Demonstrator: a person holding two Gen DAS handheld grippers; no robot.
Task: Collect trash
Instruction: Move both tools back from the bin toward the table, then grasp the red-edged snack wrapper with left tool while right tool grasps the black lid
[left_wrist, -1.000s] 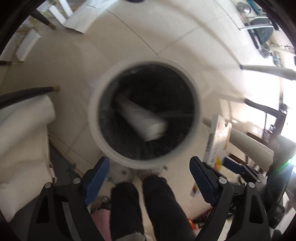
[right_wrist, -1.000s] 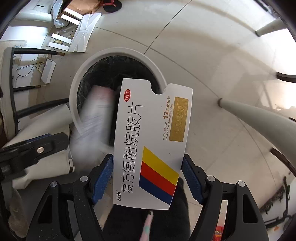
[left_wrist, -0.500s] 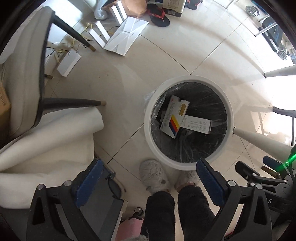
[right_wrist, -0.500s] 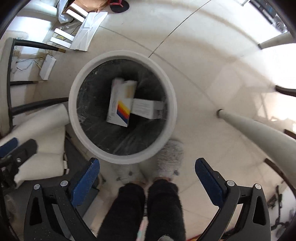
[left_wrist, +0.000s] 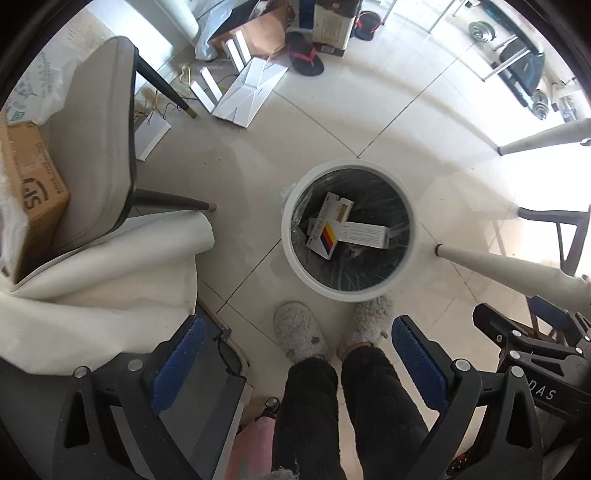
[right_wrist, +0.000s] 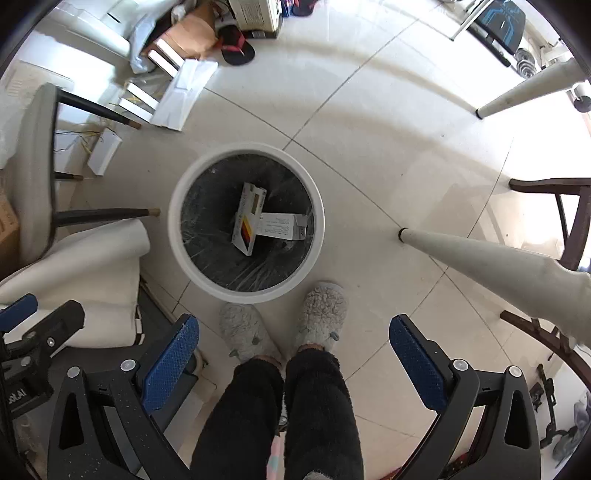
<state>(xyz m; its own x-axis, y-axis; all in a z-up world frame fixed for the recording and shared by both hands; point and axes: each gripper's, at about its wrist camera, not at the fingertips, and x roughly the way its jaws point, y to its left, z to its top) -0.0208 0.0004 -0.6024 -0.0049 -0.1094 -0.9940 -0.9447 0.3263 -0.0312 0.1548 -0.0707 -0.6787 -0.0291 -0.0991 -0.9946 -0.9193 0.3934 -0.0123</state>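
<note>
Down on the tiled floor (left_wrist: 369, 110), straight ahead of me, stands the round white trash bin (left_wrist: 350, 292) with a black liner. At its bottom lie two cartons: the medicine box (left_wrist: 327, 230) with the yellow, red and blue stripes, and the plain white box (left_wrist: 365, 234) with small print, one end of which rests across the striped one. From the right wrist I see the same pair, the medicine box (right_wrist: 248, 218) lying lengthwise and the white box (right_wrist: 282, 226) crossing its lower half, both well inside the bin's rim (right_wrist: 246, 291).

My left gripper (left_wrist: 293, 363) hangs high above the floor with its blue pads spread wide and nothing between them. My right gripper (right_wrist: 293, 360) is likewise wide apart and carries nothing. Each shows at the edge of the other's view, the two held side by side.

The operator's grey fluffy slippers (right_wrist: 284, 325) are planted just beside the bin's near rim, dark fleece trousers above them. A grey chair (left_wrist: 99, 147) stands left of the bin, white cloth (left_wrist: 92, 280) draped below it, and a cardboard box (left_wrist: 29, 177) sits at the far left edge. A pale table leg (right_wrist: 480, 254) slants in from the right, near the bin but apart from it. Flattened white packaging (left_wrist: 247, 92) and a black-and-red sandal (left_wrist: 304, 59) lie farther off.
</note>
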